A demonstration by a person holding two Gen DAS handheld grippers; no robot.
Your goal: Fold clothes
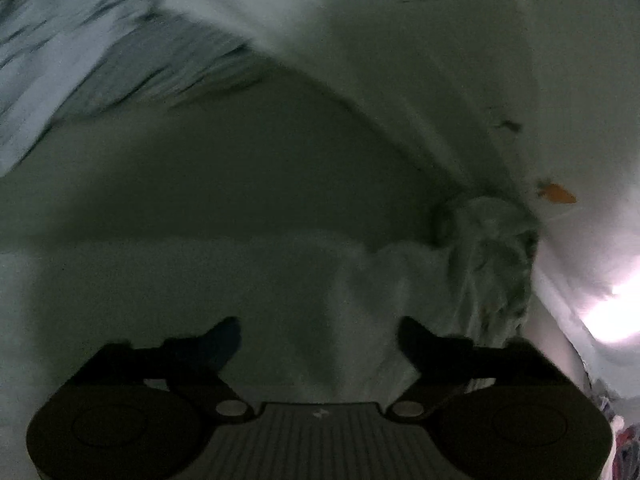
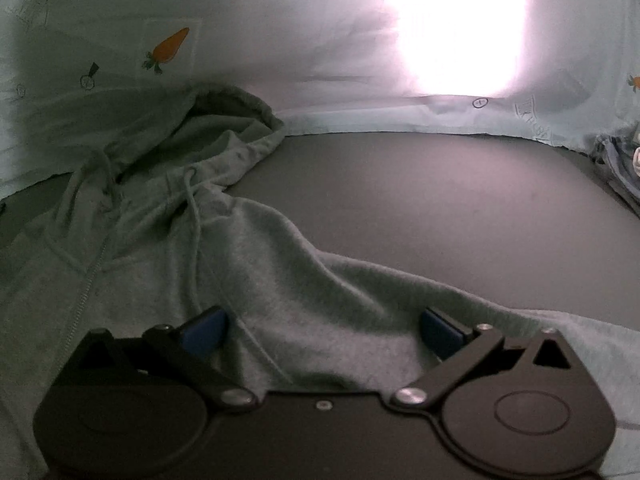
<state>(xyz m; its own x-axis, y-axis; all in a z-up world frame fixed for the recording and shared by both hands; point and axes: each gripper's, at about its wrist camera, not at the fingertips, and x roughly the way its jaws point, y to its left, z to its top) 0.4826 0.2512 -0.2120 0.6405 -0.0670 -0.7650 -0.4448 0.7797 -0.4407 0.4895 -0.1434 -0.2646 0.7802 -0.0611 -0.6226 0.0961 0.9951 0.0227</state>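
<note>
A grey zip hoodie lies spread on the dark table, its hood and drawstrings at the far left. My right gripper hovers just over the hoodie's shoulder or sleeve, with its blue pads wide apart and open. The left wrist view is dim and blurred. There my left gripper stands open above pale hoodie cloth, fingers apart with cloth lying beneath them. The bunched hood sits to the right.
A pale sheet printed with carrots hangs behind the table, with a bright glare shining through it. Striped clothing lies at the table's far right edge. The carrot sheet also shows in the left wrist view.
</note>
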